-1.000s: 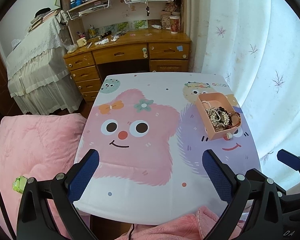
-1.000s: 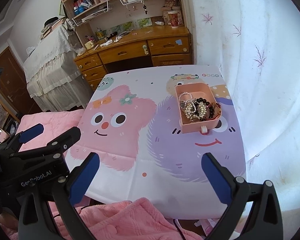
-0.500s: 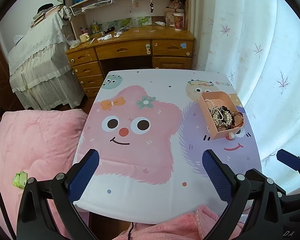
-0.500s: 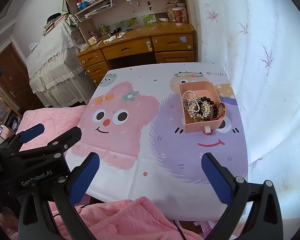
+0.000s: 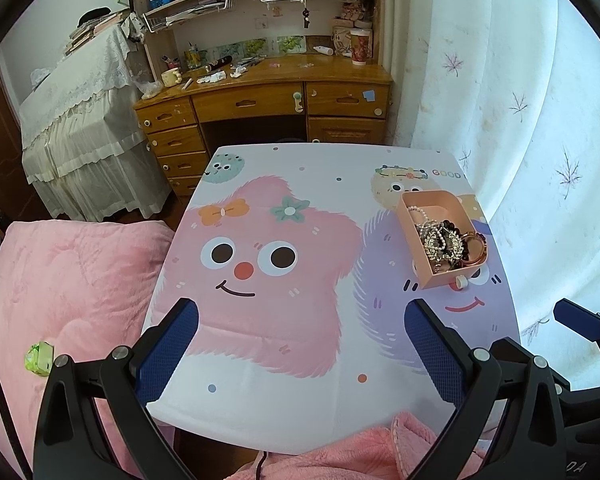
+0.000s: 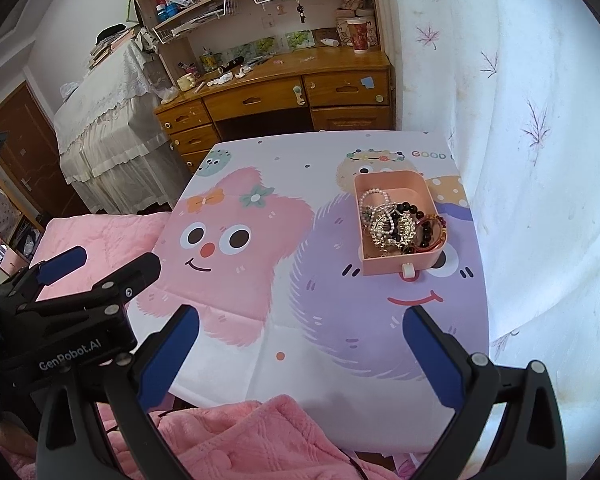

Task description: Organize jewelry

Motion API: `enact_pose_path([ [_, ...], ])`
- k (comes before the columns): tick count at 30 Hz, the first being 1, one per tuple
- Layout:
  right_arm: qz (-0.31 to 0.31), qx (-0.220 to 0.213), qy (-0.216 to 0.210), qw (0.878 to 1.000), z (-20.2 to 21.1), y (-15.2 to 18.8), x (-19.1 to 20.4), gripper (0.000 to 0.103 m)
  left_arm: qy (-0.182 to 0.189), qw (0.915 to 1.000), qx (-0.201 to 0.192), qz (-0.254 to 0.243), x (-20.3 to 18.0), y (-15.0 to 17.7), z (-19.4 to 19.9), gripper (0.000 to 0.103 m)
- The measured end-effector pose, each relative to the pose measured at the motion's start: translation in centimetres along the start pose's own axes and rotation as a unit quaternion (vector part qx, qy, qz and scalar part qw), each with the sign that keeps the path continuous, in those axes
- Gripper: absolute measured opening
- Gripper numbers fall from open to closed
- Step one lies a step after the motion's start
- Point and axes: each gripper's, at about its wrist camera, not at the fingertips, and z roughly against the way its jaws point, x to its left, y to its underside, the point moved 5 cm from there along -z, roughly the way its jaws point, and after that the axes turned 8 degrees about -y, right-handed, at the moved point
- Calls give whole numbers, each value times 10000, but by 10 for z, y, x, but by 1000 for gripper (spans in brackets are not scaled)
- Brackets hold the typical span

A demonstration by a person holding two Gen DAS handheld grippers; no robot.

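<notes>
Since the earlier frames both cameras have been tilted slightly, so the desk [image 5: 260, 92] and shelves are seen lower in view and the table [image 5: 300, 408] fills more of each picture; the tray has not been shifted on the cloth. Beyond the table's far edge the desk is seen, with a curtain [image 5: 520, 140] to the right and a pink quilt [image 5: 68, 280] to the left. The table is covered by a cartoon cloth [image 5: 260, 264] printed with a pink star face and a purple face. On the purple face, near the right edge, a pink tray [image 6: 396, 268] is set, well apart from both grippers. A tangled heap of jewelry [image 6: 396, 226] is held in it: pearl strands, dark beads, gold pieces and a red bangle. The left gripper [image 5: 300, 344] is held over the near edge with its fingers spread wide and nothing between them. The right gripper [image 6: 298, 348] is likewise spread wide and empty, just beside the left one.
</notes>
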Motion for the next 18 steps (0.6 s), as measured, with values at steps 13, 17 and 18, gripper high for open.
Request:
enact_pose_path([
  [13, 3, 35, -29, 10000, 0, -4, -4, 102, -80, 9999, 41, 53, -1, -3, -4, 102],
  [17, 25, 73, -52, 10000, -2, -7, -9, 102, -112, 9999, 68, 69, -3, -3, -6, 102],
  [18, 29, 73, -50, 10000, -1, -8, -10, 102, -116, 9999, 63, 69, -3, -3, -6, 102],
])
